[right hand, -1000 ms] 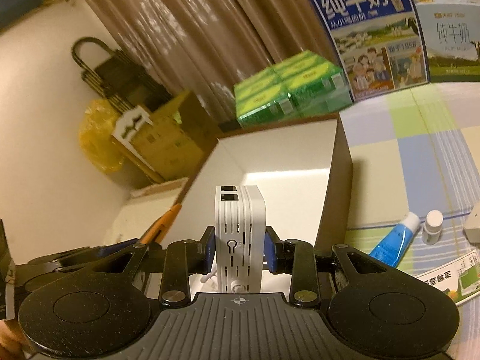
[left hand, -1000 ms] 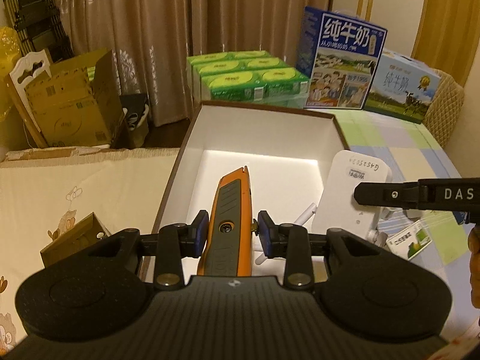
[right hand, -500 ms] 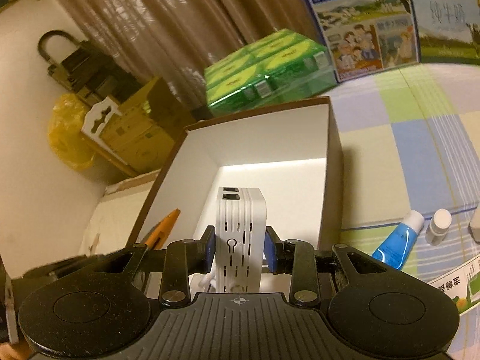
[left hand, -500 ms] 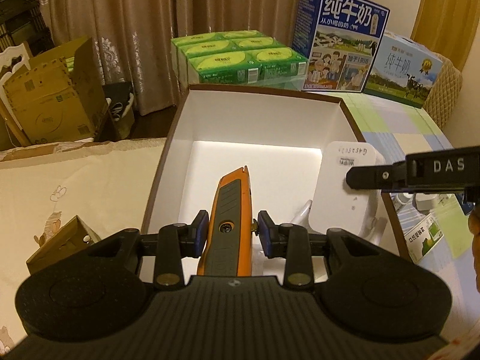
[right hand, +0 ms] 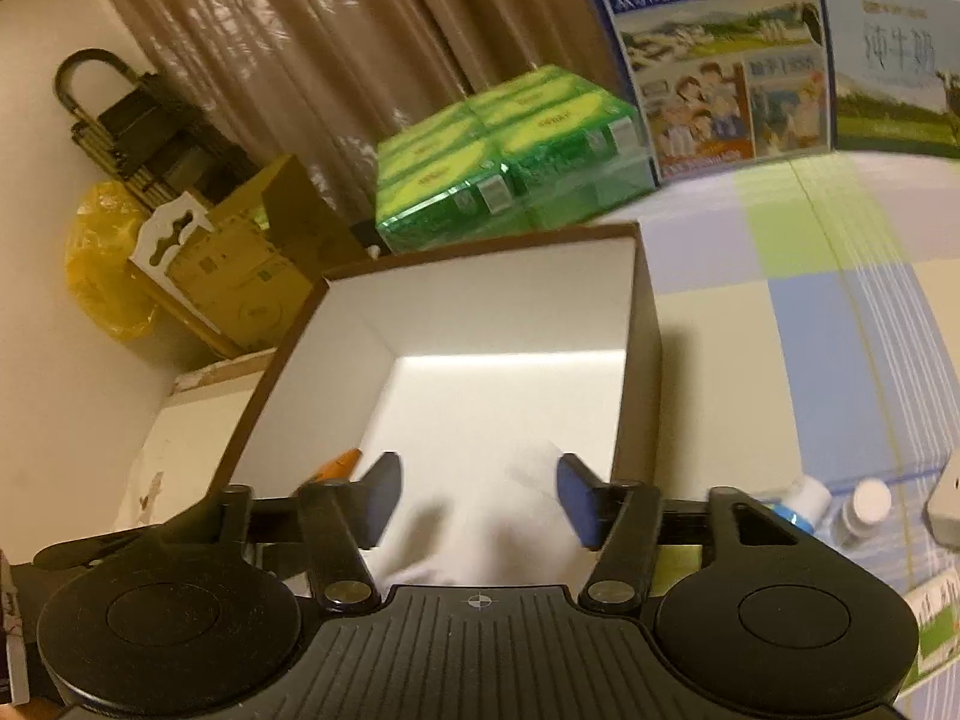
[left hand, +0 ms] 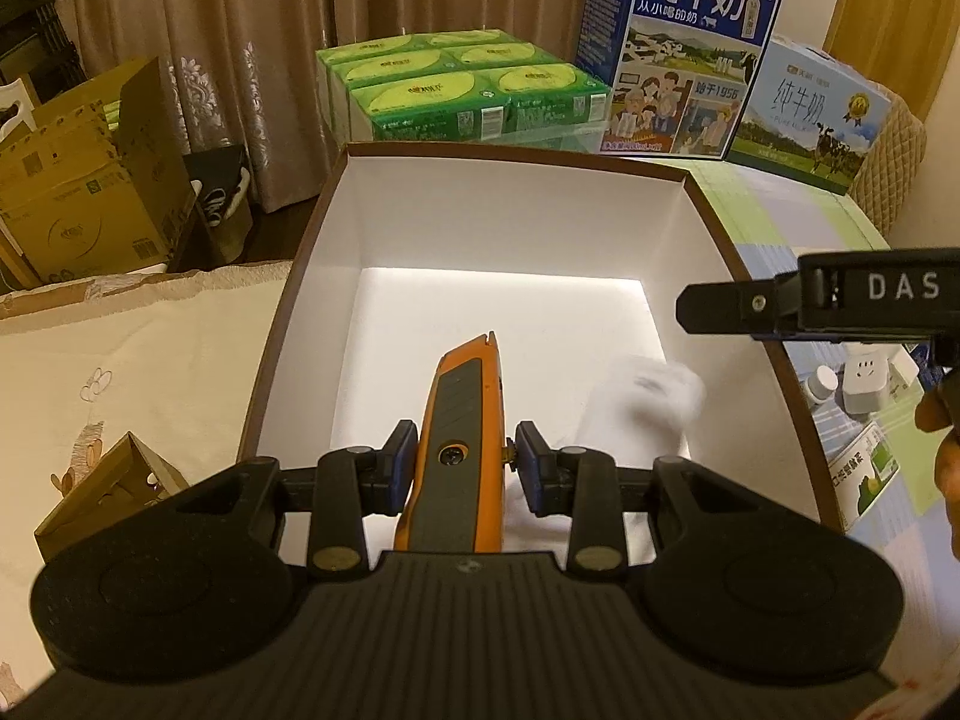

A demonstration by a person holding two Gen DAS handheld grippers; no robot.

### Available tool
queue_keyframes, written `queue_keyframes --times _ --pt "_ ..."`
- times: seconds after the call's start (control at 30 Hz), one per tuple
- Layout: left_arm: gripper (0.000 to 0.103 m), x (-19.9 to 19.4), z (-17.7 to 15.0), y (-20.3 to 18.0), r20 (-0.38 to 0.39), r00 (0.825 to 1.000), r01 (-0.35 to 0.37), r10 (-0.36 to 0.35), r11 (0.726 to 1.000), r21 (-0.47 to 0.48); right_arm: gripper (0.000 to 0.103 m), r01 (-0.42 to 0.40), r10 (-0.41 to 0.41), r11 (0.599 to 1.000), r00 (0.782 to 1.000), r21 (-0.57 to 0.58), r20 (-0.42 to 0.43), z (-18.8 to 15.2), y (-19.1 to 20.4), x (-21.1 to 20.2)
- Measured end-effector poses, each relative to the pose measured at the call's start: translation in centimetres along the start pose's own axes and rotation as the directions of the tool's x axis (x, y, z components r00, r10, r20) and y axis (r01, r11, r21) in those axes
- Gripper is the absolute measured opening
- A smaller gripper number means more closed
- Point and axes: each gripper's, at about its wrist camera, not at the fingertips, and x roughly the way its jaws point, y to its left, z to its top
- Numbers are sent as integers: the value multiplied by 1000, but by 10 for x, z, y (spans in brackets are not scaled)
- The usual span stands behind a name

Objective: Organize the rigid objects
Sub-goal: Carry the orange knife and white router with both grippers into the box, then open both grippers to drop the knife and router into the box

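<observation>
**Dropping the white device into the box**

Your grippers hang over the brown box (left hand: 336, 252) with its white inside, which stands on the checked tablecloth (right hand: 810, 324). Your left gripper (left hand: 465, 468) is clamped on the orange utility knife (left hand: 465, 420), its tip pointing down into the box. Your right gripper (right hand: 477, 495) has just been opening; its jaws stand apart, and the white device (left hand: 648, 402), a blur, lies loose inside the box by the right wall.
</observation>
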Motion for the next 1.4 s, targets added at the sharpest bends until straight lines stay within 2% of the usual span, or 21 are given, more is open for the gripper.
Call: queue_keyframes --times 0.47,0.6,0.67,0.87,1.4 --pt "30 14 6 -1 2 1000 -11 11 1000 22 62 25 -27 999 999 -41 -48 -1 2 8" --pt "37 12 10 -3 29 999 -30 29 998 51 62 30 -33 998 998 -59 -51 -2 4 7" --pt "37 11 11 -2 26 999 -26 25 998 54 62 33 -37 997 998 -69 -56 -3 6 6" --pt "37 10 9 2 6 1000 -25 25 999 41 62 28 -34 996 997 -85 -64 -5 8 4" --pt "37 -3 4 3 16 999 -39 39 999 29 62 25 -31 996 997 -91 -66 -9 9 1"
